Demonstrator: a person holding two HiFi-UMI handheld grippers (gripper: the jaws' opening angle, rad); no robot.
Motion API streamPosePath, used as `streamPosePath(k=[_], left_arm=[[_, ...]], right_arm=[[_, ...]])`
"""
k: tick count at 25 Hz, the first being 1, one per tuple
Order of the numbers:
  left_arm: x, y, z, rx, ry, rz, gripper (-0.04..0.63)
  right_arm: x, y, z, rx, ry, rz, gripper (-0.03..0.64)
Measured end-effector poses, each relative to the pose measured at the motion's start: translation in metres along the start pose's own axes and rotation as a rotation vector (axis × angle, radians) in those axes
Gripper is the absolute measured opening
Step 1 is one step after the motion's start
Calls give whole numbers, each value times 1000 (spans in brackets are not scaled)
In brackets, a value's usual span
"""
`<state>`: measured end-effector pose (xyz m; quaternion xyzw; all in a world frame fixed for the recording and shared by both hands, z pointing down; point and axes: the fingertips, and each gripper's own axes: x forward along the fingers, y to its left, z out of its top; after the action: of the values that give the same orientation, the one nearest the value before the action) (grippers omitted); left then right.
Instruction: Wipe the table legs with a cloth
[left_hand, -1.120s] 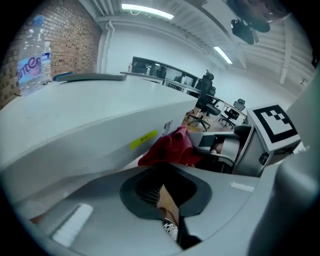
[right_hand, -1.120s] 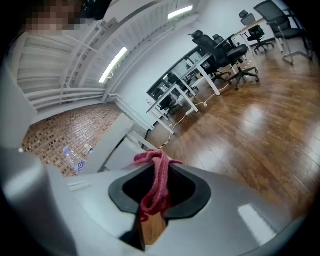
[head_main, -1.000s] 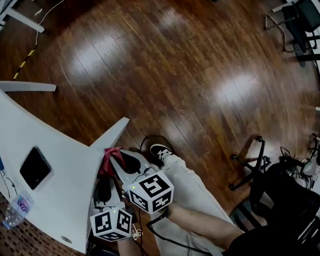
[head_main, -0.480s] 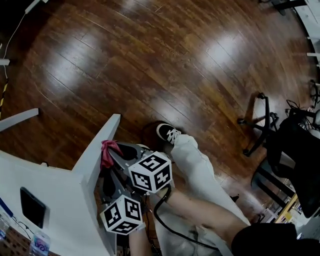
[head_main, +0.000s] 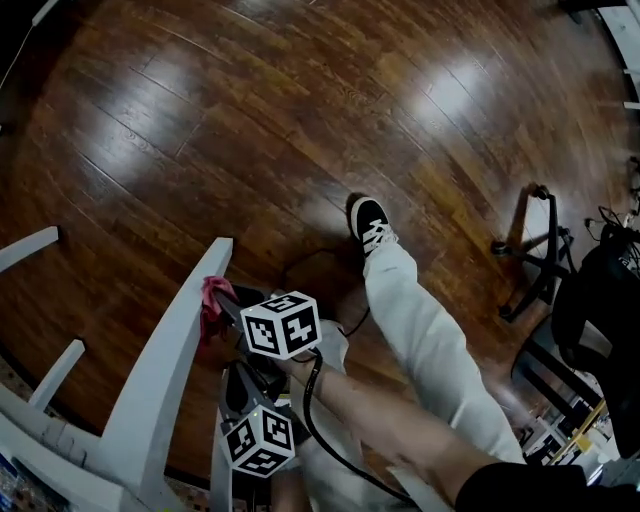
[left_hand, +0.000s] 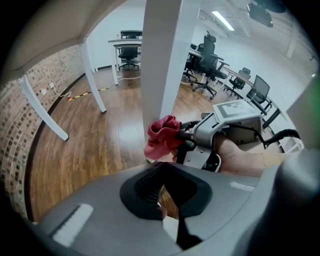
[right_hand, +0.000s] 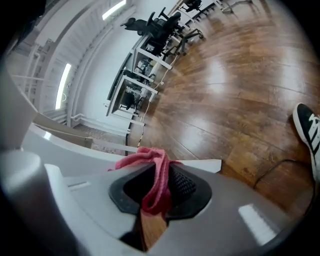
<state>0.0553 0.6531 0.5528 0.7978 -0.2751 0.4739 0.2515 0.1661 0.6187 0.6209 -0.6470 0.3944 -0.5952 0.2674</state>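
Observation:
A white table leg slants from the lower left toward the floor; in the left gripper view the leg stands upright in the middle. A red cloth is pressed against its side. My right gripper is shut on the cloth, which hangs bunched between its jaws. From the left gripper view, the cloth and the right gripper sit right beside the leg. My left gripper sits just below the right one, near the leg. Its jaws are shut with nothing in them.
The person's outstretched leg and black shoe lie on the wooden floor to the right. A black cable loops near the foot. A chair base stands at right. Other white legs and a brick wall are at left.
The head view has swung down past the tabletop, so more of the leg shows. The cloth stays against the leg. The person's foot has stretched farther out over the floor.

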Motion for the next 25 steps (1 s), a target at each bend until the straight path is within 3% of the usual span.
streamPosePath(k=[9, 14, 18, 21, 25], left_arm=[[82, -12, -2, -13, 16, -8, 0], [123, -18, -10, 21, 55, -12, 0], [154, -29, -25, 107, 150, 22, 0], [171, -29, -29, 151, 198, 30, 2], [186, -37, -37, 172, 223, 3, 0]], right_arm=[[86, -119, -22, 56, 81, -29, 54], [133, -191, -32, 38, 147, -114, 52], [161, -241, -24, -59, 228, -195, 49], [184, -259, -8, -188, 271, -211, 61], [220, -246, 10, -410, 357, -112, 63]])
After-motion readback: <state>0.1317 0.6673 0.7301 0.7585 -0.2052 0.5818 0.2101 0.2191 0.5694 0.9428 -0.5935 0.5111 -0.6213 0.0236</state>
